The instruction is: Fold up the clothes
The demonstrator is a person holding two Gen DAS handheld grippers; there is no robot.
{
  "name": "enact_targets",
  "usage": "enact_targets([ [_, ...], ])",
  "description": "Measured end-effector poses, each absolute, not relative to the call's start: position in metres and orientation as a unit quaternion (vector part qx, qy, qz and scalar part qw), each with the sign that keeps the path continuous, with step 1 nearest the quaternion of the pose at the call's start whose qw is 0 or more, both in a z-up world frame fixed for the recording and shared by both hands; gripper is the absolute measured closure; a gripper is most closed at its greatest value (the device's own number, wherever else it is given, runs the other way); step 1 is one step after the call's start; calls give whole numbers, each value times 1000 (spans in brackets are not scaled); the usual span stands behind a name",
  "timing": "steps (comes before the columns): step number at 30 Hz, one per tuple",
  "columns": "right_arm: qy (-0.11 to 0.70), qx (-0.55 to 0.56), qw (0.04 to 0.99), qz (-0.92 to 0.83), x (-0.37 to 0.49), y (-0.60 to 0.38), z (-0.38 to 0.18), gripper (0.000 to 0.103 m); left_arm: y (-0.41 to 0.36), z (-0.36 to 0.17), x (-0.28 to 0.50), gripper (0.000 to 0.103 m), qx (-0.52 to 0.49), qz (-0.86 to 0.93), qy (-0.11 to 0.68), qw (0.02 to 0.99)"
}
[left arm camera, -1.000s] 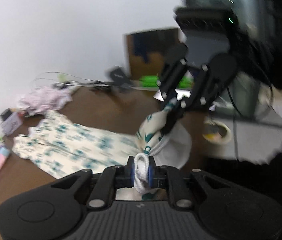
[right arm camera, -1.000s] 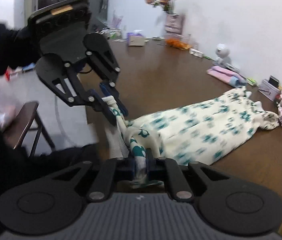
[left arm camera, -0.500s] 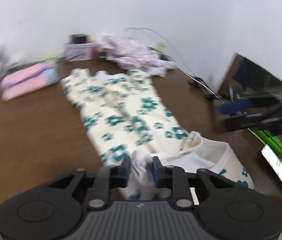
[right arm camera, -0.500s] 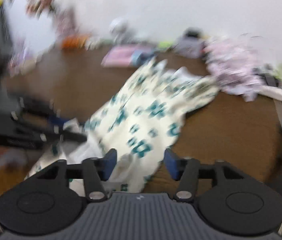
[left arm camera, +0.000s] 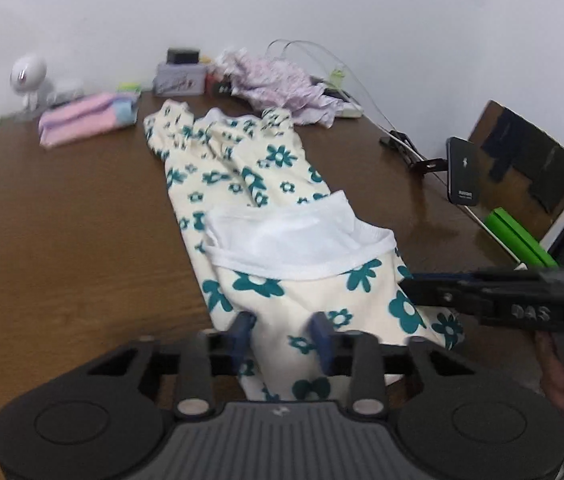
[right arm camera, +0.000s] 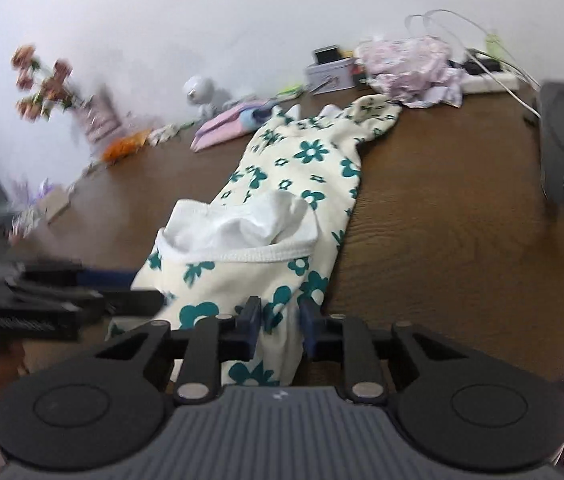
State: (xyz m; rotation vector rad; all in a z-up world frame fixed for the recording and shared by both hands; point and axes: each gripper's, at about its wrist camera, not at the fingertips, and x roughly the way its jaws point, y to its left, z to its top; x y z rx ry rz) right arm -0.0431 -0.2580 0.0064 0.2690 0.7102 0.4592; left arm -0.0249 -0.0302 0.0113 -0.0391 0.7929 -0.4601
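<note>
My floral garment (left arm camera: 242, 184) lies stretched along the counter (left arm camera: 62, 220), white lining up. Both my left tongs (left arm camera: 282, 334) and right tongs (right arm camera: 280, 320) stand spread over its near hem. Only my right view shows the flowers (right arm camera: 42, 80); only my left, the green block (left arm camera: 516, 236).

Soft matt cloth in the floral garment (left arm camera: 242, 184), cream with teal flowers, plain white knit lining turned out at the ribbed waistband (left arm camera: 302, 264). Dark brown wood-grain counter (left arm camera: 62, 220), smooth with a faint sheen. At 12 o'clock, crumpled thin lilac printed fabric (left arm camera: 278, 80); at 10 o'clock, folded pink and blue soft cloth (left arm camera: 90, 116). Matt black plastic on the left gripper (left arm camera: 282, 334) and right gripper (right arm camera: 280, 320), ribbed grey housing, blue pads (left arm camera: 320, 336). At 3 o'clock, glossy black slab (left arm camera: 462, 172) and shiny green plastic piece (left arm camera: 518, 236). Matt white painted wall (left arm camera: 282, 8).
</note>
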Motion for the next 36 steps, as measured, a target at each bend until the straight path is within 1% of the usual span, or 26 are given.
enact_targets([
  [2,344,142,902,220,-45,-259,2,78,-24,8,-24,80,-45,-219,385,896],
  [3,345,146,900,221,-47,-259,0,84,-21,7,-25,81,-54,-216,386,895],
  [5,347,156,898,222,-49,-260,-4,92,-16,6,-29,90,-64,-213,389,894],
  [7,363,173,887,225,-51,-260,-4,95,-6,8,-45,93,-62,-220,398,888],
  [11,388,137,878,245,-95,-251,5,94,11,10,-87,92,-61,-240,420,873],
  [13,392,133,872,263,-116,-257,6,90,16,11,-103,91,-63,-246,426,868],
  [14,392,132,870,268,-121,-262,7,83,17,14,-104,90,-60,-242,421,872],
  [15,381,124,876,268,-124,-263,13,79,17,17,-103,90,-52,-237,410,879],
  [18,321,87,907,260,-125,-259,38,80,15,27,-99,90,-29,-218,382,897],
  [20,291,70,909,291,-122,-246,48,80,14,29,-96,90,-18,-206,361,909],
  [22,296,47,904,306,-112,-225,44,83,14,31,-104,90,-2,-204,340,918],
  [24,314,23,900,303,-100,-202,34,89,17,34,-116,91,18,-207,319,925],
  [25,328,13,900,285,-95,-195,26,90,18,35,-122,90,28,-208,308,928],
  [27,342,18,904,258,-88,-192,14,91,20,38,-135,84,47,-210,286,934],
  [29,343,40,903,255,-87,-199,10,91,16,39,-155,61,84,-222,259,936],
  [33,356,72,897,252,-89,-207,8,91,-6,26,-197,51,171,-283,216,918],
  [36,362,69,895,252,-91,-208,9,91,-25,9,-229,50,278,-317,156,893],
])
